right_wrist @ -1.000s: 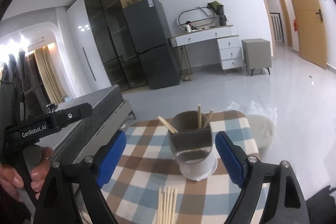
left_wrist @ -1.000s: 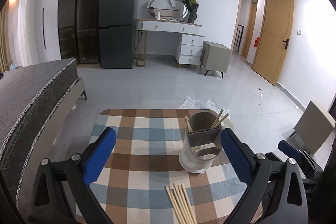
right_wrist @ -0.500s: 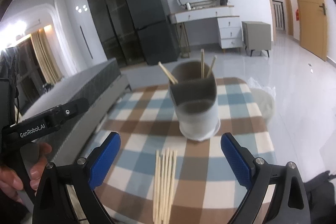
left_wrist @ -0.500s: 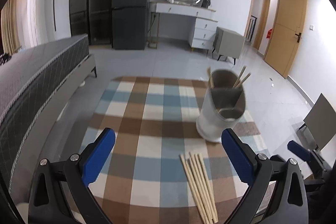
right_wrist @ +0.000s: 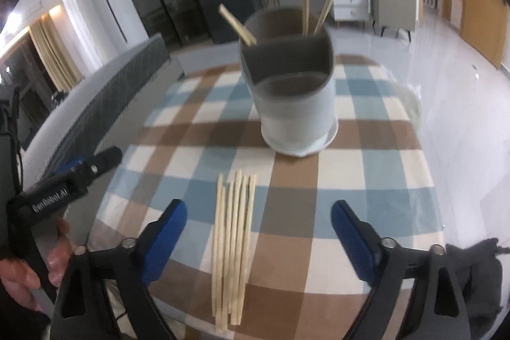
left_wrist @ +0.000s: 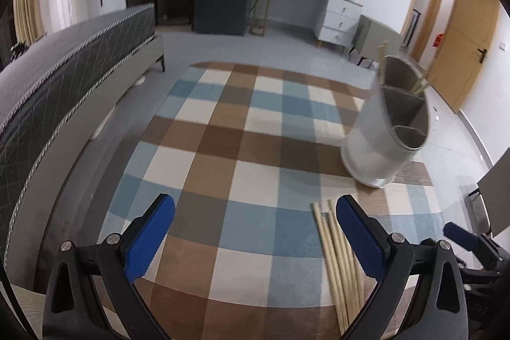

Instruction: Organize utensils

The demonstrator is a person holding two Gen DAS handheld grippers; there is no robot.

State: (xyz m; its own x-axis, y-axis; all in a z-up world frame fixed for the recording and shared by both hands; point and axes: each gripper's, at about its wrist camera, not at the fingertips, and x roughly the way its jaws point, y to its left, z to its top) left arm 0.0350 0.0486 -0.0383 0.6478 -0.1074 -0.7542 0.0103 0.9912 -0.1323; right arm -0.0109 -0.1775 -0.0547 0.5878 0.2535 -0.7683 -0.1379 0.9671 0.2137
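Checked tablecloth point(right_wrist: 366, 231) carries 1 grey utensil holder point(right_wrist: 295, 97) with 3 chopsticks point(right_wrist: 305, 8) standing in its rear compartment, and a loose bundle of about 6 chopsticks point(right_wrist: 231, 244) lying before it. Both claws, left gripper point(left_wrist: 255, 231) and right gripper point(right_wrist: 258, 233), gape wide, holding nothing.

Both grippers have descended closer to the loose chopsticks point(right_wrist: 234, 247).

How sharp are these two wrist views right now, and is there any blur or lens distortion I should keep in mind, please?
Left wrist view: the utensil holder is smeared by motion blur, and the fisheye bows the checked tablecloth and the bed. Right wrist view: also soft, with fuzzy edges on the loose chopsticks and the holder; the room curves toward the dark round border.
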